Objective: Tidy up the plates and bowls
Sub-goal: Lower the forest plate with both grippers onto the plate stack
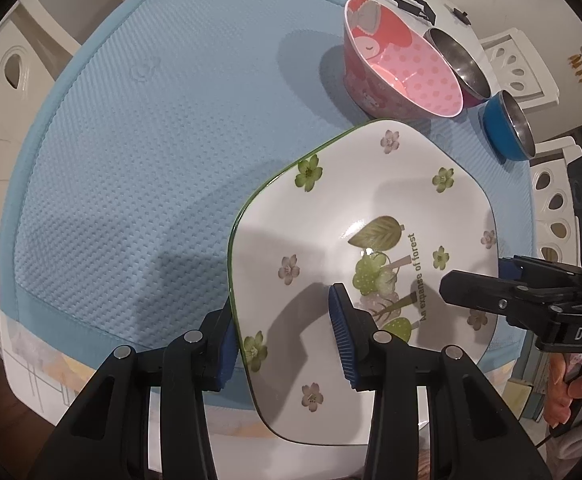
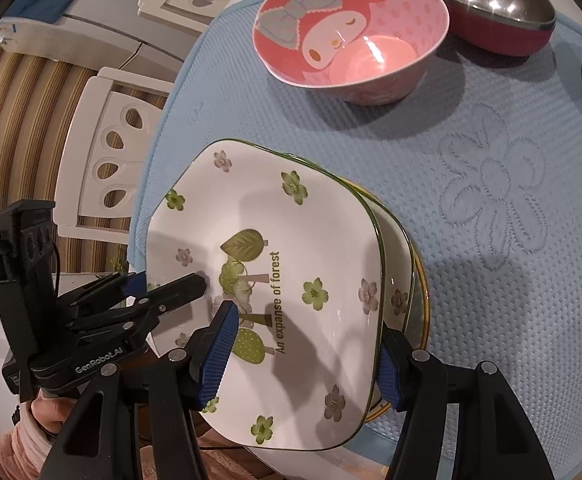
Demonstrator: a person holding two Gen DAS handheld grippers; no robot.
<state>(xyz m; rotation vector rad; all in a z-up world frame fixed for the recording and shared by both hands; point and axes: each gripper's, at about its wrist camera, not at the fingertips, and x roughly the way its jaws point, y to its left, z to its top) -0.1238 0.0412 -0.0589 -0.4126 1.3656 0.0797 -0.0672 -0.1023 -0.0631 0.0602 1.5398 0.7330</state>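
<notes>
A white square plate point(image 1: 371, 208) with green flowers and a forest print is held at both sides above the blue mat. My left gripper point(image 1: 287, 340) straddles its left rim, one pad under and one on top. My right gripper point(image 2: 307, 360) straddles the opposite rim of the same plate point(image 2: 291, 220). Two more plates point(image 2: 401, 280) lie stacked under it, their rims showing at the right. A pink cartoon bowl point(image 1: 403, 68) point(image 2: 351, 36), a red steel-lined bowl point(image 1: 459, 64) point(image 2: 499, 12) and a blue steel-lined bowl point(image 1: 507, 124) stand behind.
A blue textured mat point(image 1: 131, 160) point(image 2: 491, 200) covers the white table. White chairs point(image 2: 107, 152) stand around the table. A black clip-like object point(image 1: 407, 0) lies on the far table edge.
</notes>
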